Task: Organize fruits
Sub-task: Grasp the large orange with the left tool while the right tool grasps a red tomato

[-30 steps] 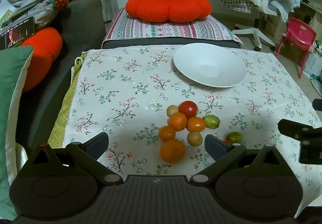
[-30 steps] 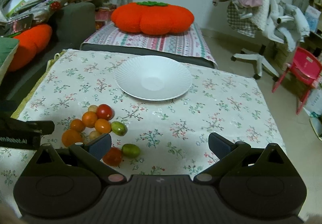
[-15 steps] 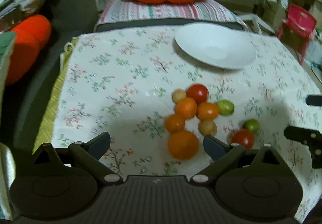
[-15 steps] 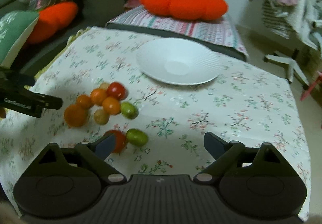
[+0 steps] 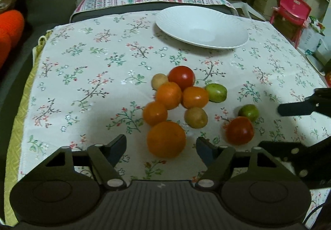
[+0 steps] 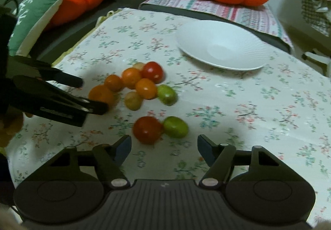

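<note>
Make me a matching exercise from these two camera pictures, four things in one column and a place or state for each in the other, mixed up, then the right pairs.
Things:
1. Large round orange
2. White ribbed plate
3. Red tomato set apart from the cluster
4. Right tongs

Places or states:
A. Empty, at the far side of the floral tablecloth
B. Open, holding nothing
C. Nearest fruit ahead of the open left tongs
D. Beside a green fruit, just ahead of the right tongs

Pairs: 1-C, 2-A, 3-D, 4-B
</note>
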{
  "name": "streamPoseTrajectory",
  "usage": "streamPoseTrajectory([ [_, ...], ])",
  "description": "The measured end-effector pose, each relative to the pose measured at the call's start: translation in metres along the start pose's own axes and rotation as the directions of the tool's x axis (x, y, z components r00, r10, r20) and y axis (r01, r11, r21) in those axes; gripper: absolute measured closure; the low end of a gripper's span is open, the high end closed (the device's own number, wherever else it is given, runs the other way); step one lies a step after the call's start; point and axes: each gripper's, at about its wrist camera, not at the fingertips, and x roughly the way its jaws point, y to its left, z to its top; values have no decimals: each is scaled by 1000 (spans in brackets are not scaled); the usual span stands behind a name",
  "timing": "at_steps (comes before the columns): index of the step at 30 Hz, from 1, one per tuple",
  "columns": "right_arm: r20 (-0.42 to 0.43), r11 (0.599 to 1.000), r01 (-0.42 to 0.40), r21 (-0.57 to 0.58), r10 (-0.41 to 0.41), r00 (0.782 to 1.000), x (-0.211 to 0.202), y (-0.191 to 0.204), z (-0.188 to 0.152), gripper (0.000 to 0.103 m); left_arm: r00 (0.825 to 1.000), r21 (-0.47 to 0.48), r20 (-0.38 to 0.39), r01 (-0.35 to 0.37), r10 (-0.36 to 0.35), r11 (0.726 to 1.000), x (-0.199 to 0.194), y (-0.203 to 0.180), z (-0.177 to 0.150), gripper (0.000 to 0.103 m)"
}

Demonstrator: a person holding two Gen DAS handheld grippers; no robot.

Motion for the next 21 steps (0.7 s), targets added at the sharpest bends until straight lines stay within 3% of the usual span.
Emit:
streamPoseTrajectory([
  [5, -10, 999, -51, -8, 51, 999, 10, 8, 2, 49, 1000, 21, -4, 9, -9, 1000, 5, -2, -2, 58],
  [17, -10, 998, -69, 5, 69, 998, 29, 17, 9, 52, 999, 12, -16, 33, -33, 999, 17, 2, -1, 77],
  [19, -15, 998, -66, 12, 66, 998, 33, 17, 10, 55, 999, 12, -14, 36, -36, 999, 18, 3, -1, 82],
  [21, -23, 998, -65, 17, 66, 998, 35, 16, 11, 67, 999, 13, -10, 40, -40, 999, 18, 3, -1, 84],
])
